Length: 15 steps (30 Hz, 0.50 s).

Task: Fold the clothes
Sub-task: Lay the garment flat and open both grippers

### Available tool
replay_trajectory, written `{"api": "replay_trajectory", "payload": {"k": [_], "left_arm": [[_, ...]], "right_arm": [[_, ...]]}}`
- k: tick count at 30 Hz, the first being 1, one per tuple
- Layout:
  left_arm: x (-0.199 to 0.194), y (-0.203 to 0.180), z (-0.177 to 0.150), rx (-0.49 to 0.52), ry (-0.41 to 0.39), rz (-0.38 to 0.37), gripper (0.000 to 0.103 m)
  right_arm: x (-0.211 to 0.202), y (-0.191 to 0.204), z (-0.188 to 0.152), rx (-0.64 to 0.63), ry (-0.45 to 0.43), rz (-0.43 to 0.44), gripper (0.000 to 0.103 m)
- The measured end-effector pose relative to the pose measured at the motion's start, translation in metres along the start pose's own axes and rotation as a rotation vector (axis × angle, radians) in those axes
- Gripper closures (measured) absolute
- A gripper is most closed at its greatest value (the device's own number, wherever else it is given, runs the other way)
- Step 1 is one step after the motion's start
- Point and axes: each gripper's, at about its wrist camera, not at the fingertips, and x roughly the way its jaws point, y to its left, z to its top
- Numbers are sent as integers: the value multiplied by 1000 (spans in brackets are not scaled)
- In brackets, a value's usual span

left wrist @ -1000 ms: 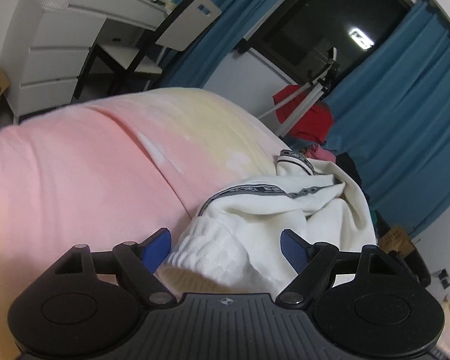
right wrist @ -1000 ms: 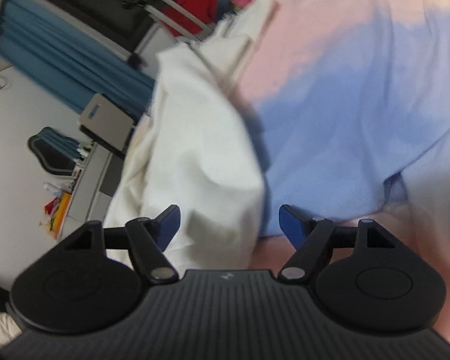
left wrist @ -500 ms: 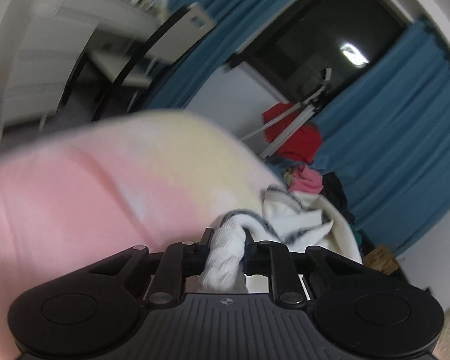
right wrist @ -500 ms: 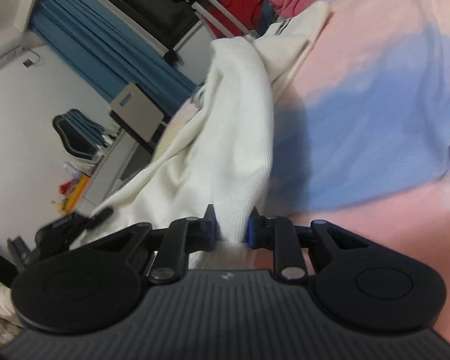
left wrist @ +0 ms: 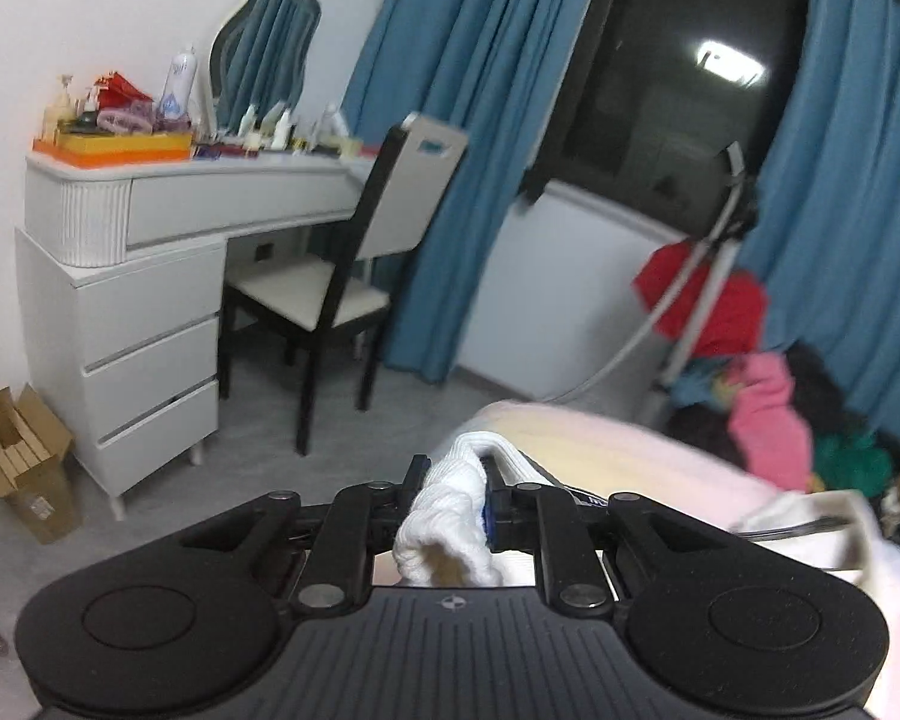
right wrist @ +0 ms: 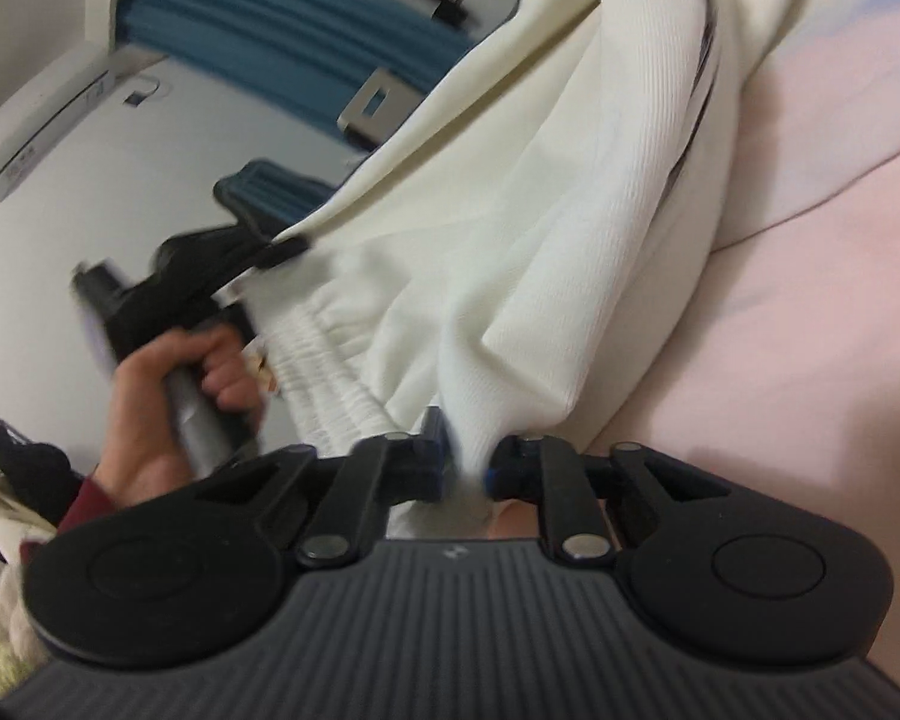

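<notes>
Left gripper (left wrist: pixel 455 492) is clamped tight on the ribbed waistband of the white garment (left wrist: pixel 444 516), the fabric bunched between its jaws with the dressing table (left wrist: pixel 150 204) and chair (left wrist: pixel 354 252) beyond. Right gripper (right wrist: pixel 465 468) pinches another edge of the same garment (right wrist: pixel 540 228), which hangs stretched between the two tools above the pink bedsheet (right wrist: pixel 810 330). The person's hand (right wrist: pixel 168 396) grips the other tool's handle
</notes>
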Motion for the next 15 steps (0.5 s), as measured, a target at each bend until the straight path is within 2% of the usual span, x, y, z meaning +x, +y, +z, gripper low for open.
{"api": "replay_trajectory", "payload": {"k": [5, 8, 11, 12, 13, 14, 15], "left_arm": [[70, 15, -10, 12, 99, 30, 86], [83, 15, -13, 4, 131, 27, 84], [79, 17, -14, -10, 148, 26, 78], [75, 16, -13, -15, 150, 47, 65], [70, 15, -11, -20, 152, 67, 48], [66, 14, -9, -22, 150, 87, 40], [58, 12, -8, -22, 137, 98, 29]], "right_arm": [[31, 11, 1, -78, 7, -39, 89], [36, 20, 9, -141, 43, -78, 87], [36, 31, 17, -198, 92, -118, 78], [35, 35, 19, -215, 108, -136, 69], [34, 37, 21, -231, 125, -153, 64], [30, 39, 22, -251, 141, -163, 50], [25, 42, 23, -274, 152, -166, 34]]}}
